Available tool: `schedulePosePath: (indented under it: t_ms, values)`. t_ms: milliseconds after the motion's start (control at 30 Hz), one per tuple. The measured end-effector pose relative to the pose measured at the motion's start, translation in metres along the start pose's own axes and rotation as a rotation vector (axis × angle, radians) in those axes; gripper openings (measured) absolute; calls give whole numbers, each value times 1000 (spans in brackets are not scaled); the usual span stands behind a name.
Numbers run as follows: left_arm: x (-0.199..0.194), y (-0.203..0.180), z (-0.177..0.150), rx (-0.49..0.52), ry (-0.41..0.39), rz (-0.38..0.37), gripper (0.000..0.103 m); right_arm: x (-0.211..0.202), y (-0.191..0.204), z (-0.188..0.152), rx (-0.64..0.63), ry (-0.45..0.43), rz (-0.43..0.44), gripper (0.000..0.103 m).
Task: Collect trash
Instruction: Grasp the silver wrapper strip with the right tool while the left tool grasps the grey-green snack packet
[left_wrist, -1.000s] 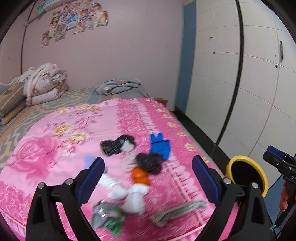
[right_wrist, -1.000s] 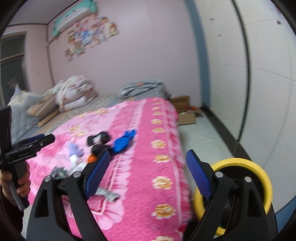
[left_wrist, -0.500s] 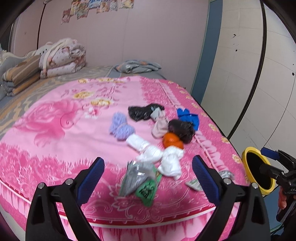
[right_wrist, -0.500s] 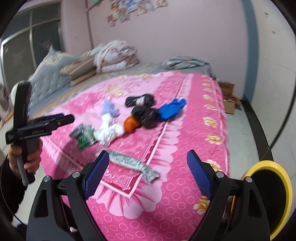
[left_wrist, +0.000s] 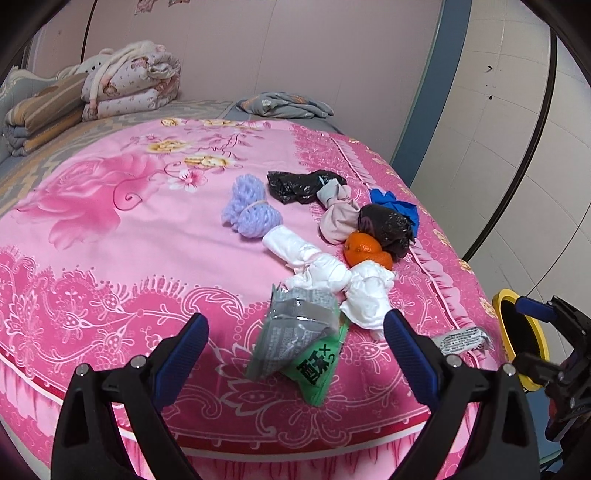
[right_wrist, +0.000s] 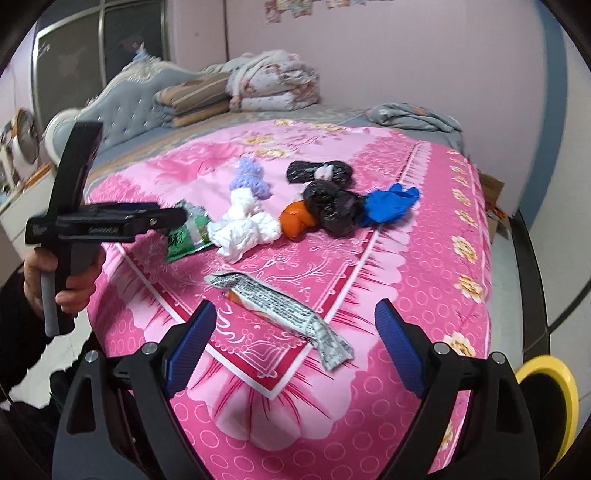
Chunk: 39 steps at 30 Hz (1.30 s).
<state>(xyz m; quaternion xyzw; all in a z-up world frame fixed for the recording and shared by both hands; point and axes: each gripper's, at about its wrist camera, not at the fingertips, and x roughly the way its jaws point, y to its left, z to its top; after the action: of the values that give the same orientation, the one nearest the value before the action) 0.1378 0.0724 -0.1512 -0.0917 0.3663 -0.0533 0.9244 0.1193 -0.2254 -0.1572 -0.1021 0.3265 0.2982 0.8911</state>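
Both grippers have come down toward the bed (left_wrist: 110, 258); left gripper (left_wrist: 295, 354) released over the green wrapper (left_wrist: 314, 369), right gripper (right_wrist: 293, 339) released over the silver wrapper (right_wrist: 280, 306); collecting seems about to begin; yellow bin (right_wrist: 554, 398) waits beside the bed.

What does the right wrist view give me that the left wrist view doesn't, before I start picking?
Only the right wrist view: the hand holding the left tool, the grey headboard, the long silver wrapper whole.
Only the left wrist view: the beige knotted bag clearly.
Both: purple mesh, white bags, orange bag, blue glove, green packet, yellow bin.
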Motion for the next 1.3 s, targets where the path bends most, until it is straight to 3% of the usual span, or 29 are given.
schedulePosePath:
  t_ms: [267, 467, 633, 700, 733, 833, 1000, 1300]
  values:
    - [23, 2, 1, -24, 39, -32, 91, 29, -1, 1, -47, 59, 37, 75]
    - [36, 5, -1, -43, 55, -43, 82, 41, 4, 2, -106, 67, 50, 70]
    - [40, 9, -1, -53, 42, -43, 64, 58, 3, 4, -121, 99, 63, 60]
    - [41, 10, -1, -54, 41, -45, 55, 64, 4, 3, -129, 112, 66, 46]
    - [41, 11, -1, -55, 40, -45, 49, 66, 5, 3, -132, 116, 64, 43]
    - [41, 12, -2, -53, 39, -46, 44, 69, 4, 2, -123, 119, 62, 35]
    - [37, 14, -2, -55, 29, -44, 41, 70, 0, 3, -96, 108, 32, 21]
    - [10, 19, 7, -59, -27, -24, 41, 47, 0, 12, -59, 63, -8, 20]
